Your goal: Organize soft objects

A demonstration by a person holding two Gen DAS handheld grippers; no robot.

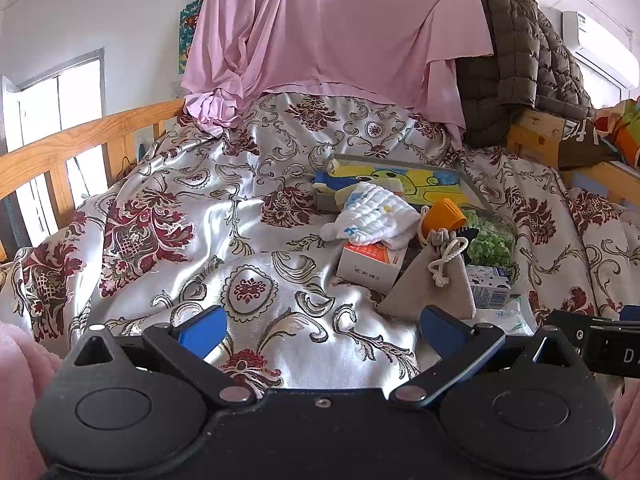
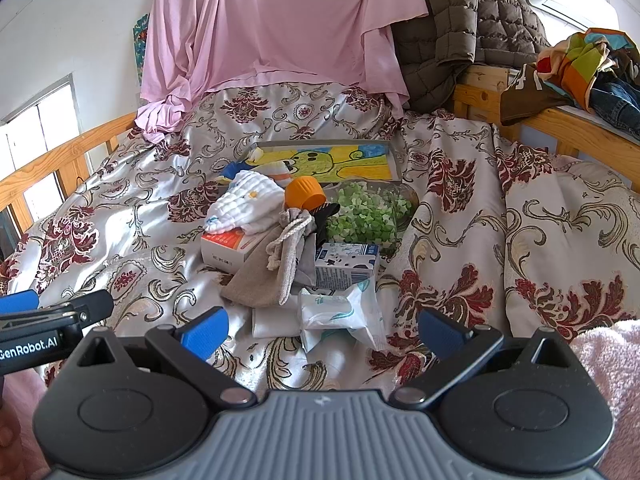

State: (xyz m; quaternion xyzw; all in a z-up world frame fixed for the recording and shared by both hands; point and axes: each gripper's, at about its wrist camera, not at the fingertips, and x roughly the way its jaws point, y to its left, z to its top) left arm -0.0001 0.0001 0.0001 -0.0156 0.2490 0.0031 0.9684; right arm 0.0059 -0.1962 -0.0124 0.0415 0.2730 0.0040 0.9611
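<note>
A glossy satin bedspread (image 2: 480,216), silver with dark red damask motifs, covered the bed in loose folds. A smooth pink sheet (image 2: 272,28) hung draped at the head end, with a quilted brown jacket (image 2: 468,28) beside it over a wooden rail.

The soft objects lay in one pile at the bed's centre. A flat rectangular framed drawing (image 2: 344,160) sat at the back. In front of it lay a crinkled white cloth (image 2: 244,204) resting on a white-and-orange carton (image 2: 224,248), a coarse grey drawstring pouch (image 2: 276,268) with a knotted cord, and a clear bag of green pieces (image 2: 364,216). An orange cap (image 2: 304,194) lay between them.

The right wrist view alone showed a crumpled white tissue pack (image 2: 344,316) in full, nearest the right gripper (image 2: 320,332). The left wrist view showed only its edge.

Both the right gripper and the left gripper (image 1: 320,330) were spread wide, empty, near the pile.
</note>
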